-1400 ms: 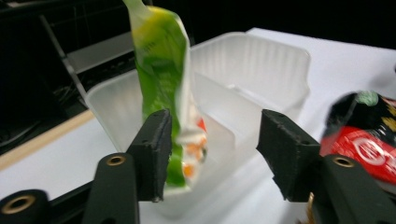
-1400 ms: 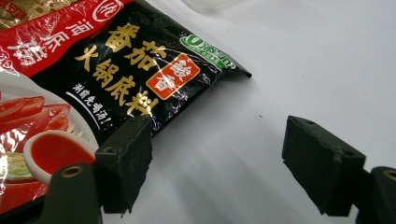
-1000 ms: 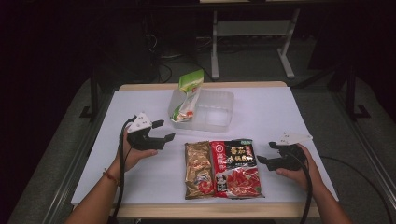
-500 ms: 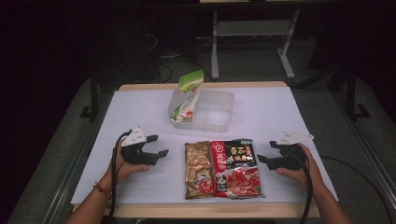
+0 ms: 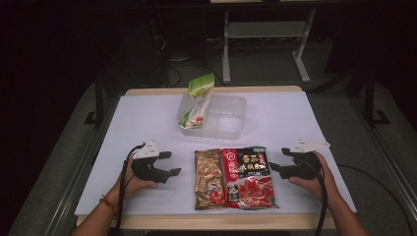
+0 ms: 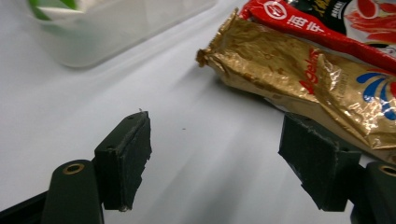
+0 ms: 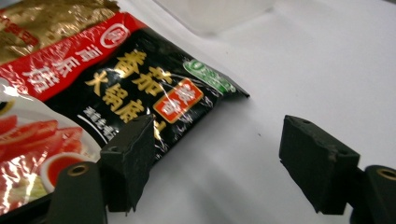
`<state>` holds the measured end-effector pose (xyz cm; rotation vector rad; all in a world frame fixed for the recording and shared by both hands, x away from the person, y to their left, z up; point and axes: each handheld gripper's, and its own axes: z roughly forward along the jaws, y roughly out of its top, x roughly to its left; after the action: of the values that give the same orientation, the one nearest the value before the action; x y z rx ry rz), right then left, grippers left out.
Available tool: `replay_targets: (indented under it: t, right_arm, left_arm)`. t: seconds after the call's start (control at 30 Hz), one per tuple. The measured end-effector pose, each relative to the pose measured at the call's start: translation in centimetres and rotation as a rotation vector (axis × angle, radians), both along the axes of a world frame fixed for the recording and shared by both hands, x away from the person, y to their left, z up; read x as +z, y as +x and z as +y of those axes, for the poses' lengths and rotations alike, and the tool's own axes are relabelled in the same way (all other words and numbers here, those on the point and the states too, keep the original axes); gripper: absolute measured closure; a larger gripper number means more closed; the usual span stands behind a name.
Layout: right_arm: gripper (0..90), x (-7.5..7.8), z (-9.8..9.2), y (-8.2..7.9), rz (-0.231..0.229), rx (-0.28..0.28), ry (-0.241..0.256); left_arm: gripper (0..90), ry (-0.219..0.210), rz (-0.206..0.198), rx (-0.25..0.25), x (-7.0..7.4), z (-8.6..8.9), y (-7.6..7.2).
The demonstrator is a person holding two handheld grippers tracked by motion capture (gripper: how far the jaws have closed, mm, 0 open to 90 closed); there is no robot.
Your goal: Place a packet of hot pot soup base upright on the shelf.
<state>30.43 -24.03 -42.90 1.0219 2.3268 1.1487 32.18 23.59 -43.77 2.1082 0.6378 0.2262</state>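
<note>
A gold foil packet (image 5: 208,178) and a red and black sauce packet (image 5: 248,176) lie side by side on the white table near its front edge. My left gripper (image 5: 172,163) rests on the table just left of the gold packet, open and holding nothing. In the left gripper view, the gold packet (image 6: 299,70) lies beyond the right jaw of the left gripper (image 6: 224,156). My right gripper (image 5: 279,159) sits just right of the red and black packet, open and holding nothing. In the right gripper view, this gripper (image 7: 219,163) has its left jaw in front of that packet's (image 7: 116,84) corner.
A clear plastic container (image 5: 223,118) stands behind the packets at mid table, with a green packet (image 5: 196,101) leaning up out of its left side. The white table cover (image 5: 295,113) is bare at both sides. Dark floor and a metal stand (image 5: 265,29) lie beyond.
My left gripper has come down toward the front edge and settled low beside the gold packet. The right gripper and the packets have stayed put.
</note>
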Motion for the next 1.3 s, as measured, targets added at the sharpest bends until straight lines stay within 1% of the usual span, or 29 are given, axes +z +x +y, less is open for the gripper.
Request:
replay_targets:
  t: [0.03, 0.07, 0.1, 0.13, 0.17, 0.2, 0.23, 0.27, 0.3, 0.33, 0.37, 0.4, 0.43, 0.47, 0.53, 0.63, 0.7, 0.77, 0.8, 0.83, 0.87, 0.9, 0.97, 1.03, 1.1, 1.13, 1.2, 1.27, 1.3]
  right_arm:
    - [26.7, 0.2, 0.2, -0.1, -0.005, 0.007, 0.004]
    - [27.2, 0.3, 0.4, -0.2, -0.011, 0.012, 0.01]
    - [27.6, 0.5, 0.6, -0.3, -0.013, 0.019, 0.016]
    - [28.5, 0.6, 0.9, -0.4, -0.018, 0.028, 0.022]
    - [28.5, 0.6, 0.9, -0.4, -0.018, 0.028, 0.022]
    - [29.2, 1.0, 1.6, -0.6, -0.024, 0.045, 0.026]
    - [29.2, 1.0, 1.6, -0.6, -0.024, 0.045, 0.026]
    - [29.5, 1.1, 1.9, -0.8, -0.025, 0.056, 0.03]
    - [29.7, 1.4, 2.7, -1.1, -0.029, 0.085, 0.029]
    - [29.7, 1.4, 3.1, -1.2, -0.029, 0.098, 0.025]
    - [29.7, 1.4, 3.1, -1.2, -0.029, 0.098, 0.025]
    - [29.7, 1.5, 3.7, -1.4, -0.028, 0.118, 0.015]
    - [29.7, 1.5, 3.7, -1.4, -0.028, 0.118, 0.015]
    - [29.7, 1.5, 4.0, -1.6, -0.028, 0.13, 0.015]
    - [29.7, 1.5, 4.1, -1.6, -0.027, 0.133, 0.014]
    - [29.6, 1.4, 4.1, -1.5, -0.021, 0.132, 0.012]
    - [29.6, 1.3, 4.0, -1.5, -0.019, 0.134, 0.007]
    - [29.5, 1.2, 3.7, -1.4, -0.017, 0.127, 0.001]
    - [29.3, 1.1, 3.5, -1.3, -0.016, 0.122, 0.002]
    - [29.3, 1.1, 3.5, -1.3, -0.016, 0.122, 0.002]
    - [29.2, 1.0, 3.2, -1.2, -0.013, 0.11, 0.004]
    - [29.2, 1.0, 3.2, -1.2, -0.014, 0.109, 0.005]
    - [29.0, 1.0, 2.9, -1.2, -0.013, 0.105, 0.009]
    - [29.1, 1.0, 2.8, -1.2, -0.012, 0.105, 0.01]
    - [29.0, 1.0, 2.7, -1.2, -0.013, 0.105, 0.013]
    - [29.0, 0.9, 2.6, -1.2, -0.01, 0.103, 0.015]
    - [29.0, 0.9, 2.6, -1.1, -0.006, 0.102, 0.018]
    - [28.9, 0.9, 2.5, -1.1, -0.003, 0.104, 0.02]
    - [28.9, 0.8, 2.5, -1.1, -0.001, 0.106, 0.021]
  left_arm:
    - [24.2, 0.0, 0.0, 0.0, 0.0, 0.0, 0.0]
    - [24.0, -0.003, 0.015, -0.003, -0.1, -0.3, 0.2]
    - [23.1, -0.017, 0.032, -0.009, -0.1, -0.4, 0.3]
    - [21.7, -0.017, 0.032, -0.009, -0.1, -0.4, 0.3]
    - [21.7, -0.028, 0.039, -0.009, -0.1, -0.6, 0.3]
    - [20.9, -0.03, 0.039, -0.01, -0.1, -0.8, 0.3]
    - [20.9, -0.037, 0.047, -0.016, 0.0, -1.0, 0.3]
    - [20.0, -0.056, 0.061, -0.02, 0.1, -1.2, 0.4]
    - [19.4, -0.059, 0.065, -0.025, 0.1, -1.4, 0.4]
    - [18.9, -0.054, 0.063, -0.035, 0.1, -1.9, 0.5]
    - [18.6, -0.054, 0.063, -0.035, 0.1, -1.9, 0.5]
    - [18.4, -0.058, 0.073, -0.041, 0.1, -2.1, 0.6]
    - [18.4, -0.054, 0.078, -0.042, 0.1, -2.3, 0.7]
    - [17.1, -0.05, 0.08, -0.045, 0.0, -2.6, 0.8]
    - [17.0, -0.057, 0.102, -0.039, 0.0, -3.0, 1.4]
    - [15.4, -0.085, 0.148, -0.023, -0.1, -3.5, 2.6]
    - [15.2, -0.091, 0.159, -0.003, -0.2, -3.9, 3.4]
    - [15.2, -0.101, 0.191, -0.009, -0.5, -4.3, 4.2]
    - [15.1, -0.099, 0.213, -0.012, -0.7, -4.6, 4.5]
    - [15.1, -0.093, 0.225, -0.01, -0.9, -4.9, 4.9]
    - [15.1, -0.075, 0.22, -0.007, -1.0, -5.2, 5.2]
    - [15.1, -0.067, 0.216, -0.001, -1.1, -5.4, 5.4]
    - [14.4, -0.061, 0.24, 0.002, -1.4, -5.8, 5.9]
    - [14.2, -0.044, 0.232, 0.004, -1.6, -6.2, 6.3]
    - [13.8, -0.049, 0.239, 0.009, -1.7, -6.4, 6.6]
    - [13.0, -0.044, 0.236, 0.009, -1.7, -6.6, 6.7]
    - [12.7, -0.047, 0.249, -0.007, -1.7, -7.0, 6.6]
    - [8.6, -0.033, 0.245, -0.017, -1.7, -7.3, 6.4]
    - [8.1, -0.029, 0.247, -0.037, -1.6, -7.4, 6.3]
